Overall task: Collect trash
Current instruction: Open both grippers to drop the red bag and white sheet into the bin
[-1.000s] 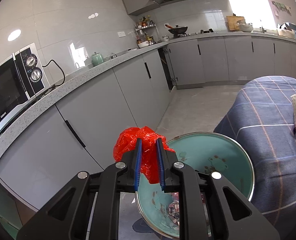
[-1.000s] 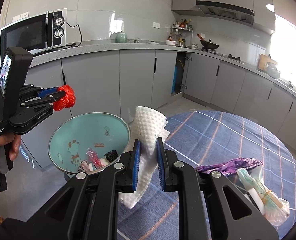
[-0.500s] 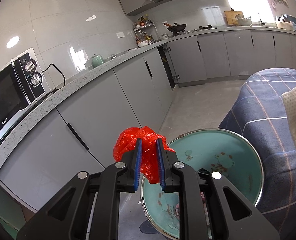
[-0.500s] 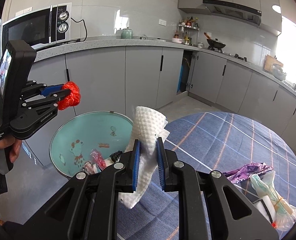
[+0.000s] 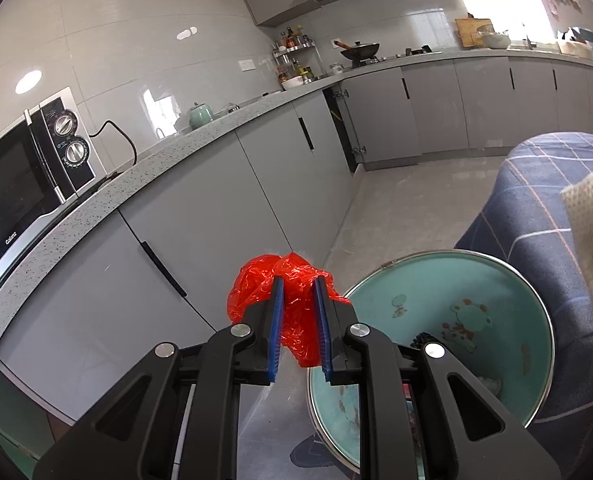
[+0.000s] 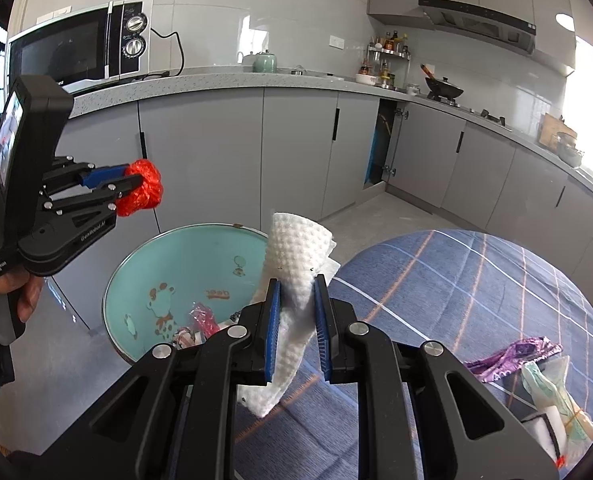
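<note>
I am holding my left gripper (image 5: 298,316) clamped on a crumpled red plastic bag (image 5: 272,284) beside the round teal trash bin (image 6: 184,264), already holding scraps. My right gripper (image 6: 296,320) is pinching a white dimpled paper towel (image 6: 296,252). Purple and clear wrappers (image 6: 536,364) are waiting on the blue plaid tablecloth (image 6: 456,280).

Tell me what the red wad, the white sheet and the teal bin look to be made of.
Crumpled red wad in the left gripper: thin glossy plastic film, by its sharp shiny creases. Dimpled white sheet in the right gripper: embossed matte paper towel, probably. Round teal bin: likely painted or enamelled metal, given its bright silvery rim; plastic is possible.
</note>
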A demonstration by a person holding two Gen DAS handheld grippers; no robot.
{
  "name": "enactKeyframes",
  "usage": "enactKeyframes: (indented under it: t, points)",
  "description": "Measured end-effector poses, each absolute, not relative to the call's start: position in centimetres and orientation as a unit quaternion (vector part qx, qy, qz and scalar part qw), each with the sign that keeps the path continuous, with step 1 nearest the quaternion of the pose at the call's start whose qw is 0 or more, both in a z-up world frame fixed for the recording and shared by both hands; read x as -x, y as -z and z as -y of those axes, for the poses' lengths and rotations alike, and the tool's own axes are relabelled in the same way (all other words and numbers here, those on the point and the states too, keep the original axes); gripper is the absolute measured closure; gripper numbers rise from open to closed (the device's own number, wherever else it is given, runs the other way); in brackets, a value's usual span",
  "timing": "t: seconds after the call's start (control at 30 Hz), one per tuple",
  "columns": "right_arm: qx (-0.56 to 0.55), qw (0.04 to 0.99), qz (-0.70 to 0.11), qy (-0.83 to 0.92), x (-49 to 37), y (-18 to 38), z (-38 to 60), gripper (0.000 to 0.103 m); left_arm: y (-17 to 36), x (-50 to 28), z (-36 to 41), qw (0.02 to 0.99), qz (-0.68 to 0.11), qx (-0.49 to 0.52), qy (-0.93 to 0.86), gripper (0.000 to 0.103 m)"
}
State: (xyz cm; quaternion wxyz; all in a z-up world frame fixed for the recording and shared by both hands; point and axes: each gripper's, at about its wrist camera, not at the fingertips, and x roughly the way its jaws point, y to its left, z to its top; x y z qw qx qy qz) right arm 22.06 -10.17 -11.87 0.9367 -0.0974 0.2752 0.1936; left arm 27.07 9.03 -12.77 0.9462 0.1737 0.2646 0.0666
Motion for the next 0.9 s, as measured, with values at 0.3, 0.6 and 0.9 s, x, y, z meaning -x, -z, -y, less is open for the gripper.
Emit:
enactKeyframes:
  t: [0.3, 0.6, 0.9]
  points:
    - [0.103, 0.933, -0.276, -0.206, -22.8, 12.1, 8.6, 0.085, 12.4, -27.1, -10.2, 0.946, -0.263, -0.171, -0.075, 0.087]
    - [0.101, 0.932, -0.276, -0.215, -23.1, 12.3, 8.1, 0.078, 12.1, -26.6, -9.6, 0.951, -0.255, -0.163, -0.062, 0.070]
    - [0.092, 0.933, -0.276, -0.212, -23.1, 12.6, 8.4, 0.066, 11.7, -26.0, -9.3, 0.957, -0.238, -0.158, -0.055, 0.036]
